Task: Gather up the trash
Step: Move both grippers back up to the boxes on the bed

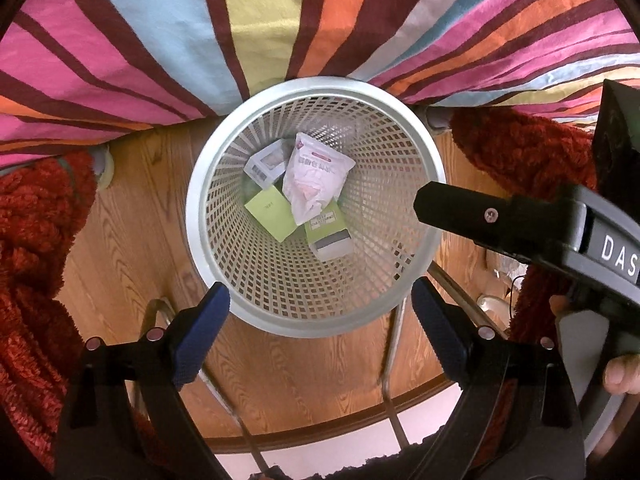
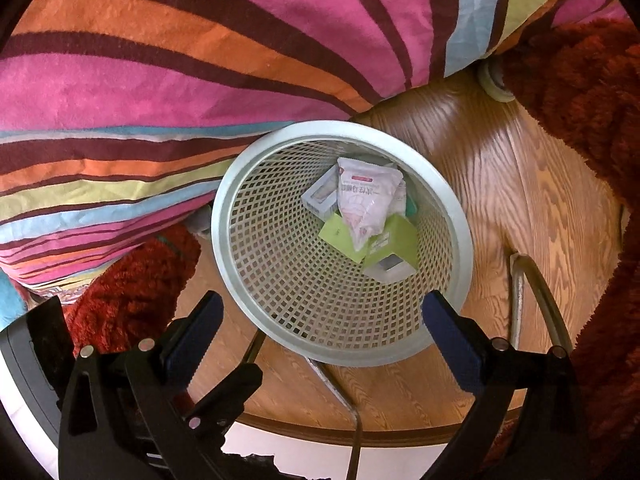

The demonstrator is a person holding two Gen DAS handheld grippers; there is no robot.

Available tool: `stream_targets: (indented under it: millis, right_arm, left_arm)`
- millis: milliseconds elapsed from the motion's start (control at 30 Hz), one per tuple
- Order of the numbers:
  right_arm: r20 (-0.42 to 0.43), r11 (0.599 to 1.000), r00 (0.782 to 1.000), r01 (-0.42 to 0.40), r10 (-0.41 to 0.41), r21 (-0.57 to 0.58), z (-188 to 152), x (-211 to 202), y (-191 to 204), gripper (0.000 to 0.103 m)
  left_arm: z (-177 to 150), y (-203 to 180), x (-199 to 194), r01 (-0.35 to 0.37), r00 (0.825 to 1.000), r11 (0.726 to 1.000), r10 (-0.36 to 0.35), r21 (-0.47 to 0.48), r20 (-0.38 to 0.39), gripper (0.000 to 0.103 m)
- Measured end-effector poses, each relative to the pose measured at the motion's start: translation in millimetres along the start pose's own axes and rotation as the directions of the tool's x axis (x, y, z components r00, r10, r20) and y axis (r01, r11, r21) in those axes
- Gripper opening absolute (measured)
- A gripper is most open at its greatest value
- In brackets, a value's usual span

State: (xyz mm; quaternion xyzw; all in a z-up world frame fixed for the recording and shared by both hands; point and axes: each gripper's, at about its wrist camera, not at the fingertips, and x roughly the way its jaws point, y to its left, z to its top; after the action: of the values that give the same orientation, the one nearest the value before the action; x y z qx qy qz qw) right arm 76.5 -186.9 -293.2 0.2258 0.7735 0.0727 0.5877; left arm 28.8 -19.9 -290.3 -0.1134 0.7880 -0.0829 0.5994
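Observation:
A white mesh wastebasket (image 1: 192, 220) (image 2: 460, 216) stands on the wooden floor. Inside it lie a white and pink pouch (image 1: 312, 176) (image 2: 364, 200), a flat green carton (image 1: 268, 212) (image 2: 338, 230), a green and white box (image 1: 328, 232) (image 2: 394, 252) and a grey-white box (image 1: 264, 164) (image 2: 320, 196). My left gripper (image 1: 320, 292) hangs open above the basket's near rim, nothing between its blue pads. My right gripper (image 2: 324, 300) is open and empty too, over the same rim. One finger (image 1: 460, 208) of the right gripper reaches over the basket's right rim in the left wrist view.
A striped bedcover (image 1: 260, 28) (image 2: 200, 60) overhangs the far side of the basket. Red shaggy rug (image 1: 32, 240) (image 2: 580, 100) lies left and right. Metal tube legs (image 1: 392, 344) (image 2: 520, 304) cross the wooden floor (image 1: 132, 220) near the grippers. A hand (image 1: 624, 372) holds the right gripper's grip.

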Motion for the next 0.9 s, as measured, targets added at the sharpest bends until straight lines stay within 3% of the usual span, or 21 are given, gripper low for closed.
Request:
stream_targets:
  millis: [267, 600, 767, 900]
  right_arm:
    - [0.035, 1.000, 0.999, -0.017, 0.017, -0.010, -4.3, -8.8, 1.4, 0.095]
    - [0.144, 0.997, 0.989, -0.026, 0.035, -0.069, -12.4, -35.4, 8.4, 0.095]
    - [0.148, 0.992, 0.987, -0.049, 0.066, -0.113, -20.5, -46.6, 13.6, 0.095]
    - [0.208, 0.983, 0.974, -0.052, 0.089, -0.177, -31.2, -66.4, 22.0, 0.095]
  left_arm:
    - [-3.0, 4.9, -9.9, 0.008, 0.999, 1.000, -0.007, -0.025, 0.041, 0.090]
    - [-11.5, 10.4, -32.2, 0.024, 0.993, 0.998, -0.018, -0.051, 0.113, 0.090]
    - [-18.0, 9.5, -47.6, 0.016, 0.987, 0.999, -0.009, -0.040, 0.162, 0.090]
    - [-22.1, 6.2, -60.9, 0.008, 0.978, 1.000, -0.003, -0.021, 0.209, 0.090]
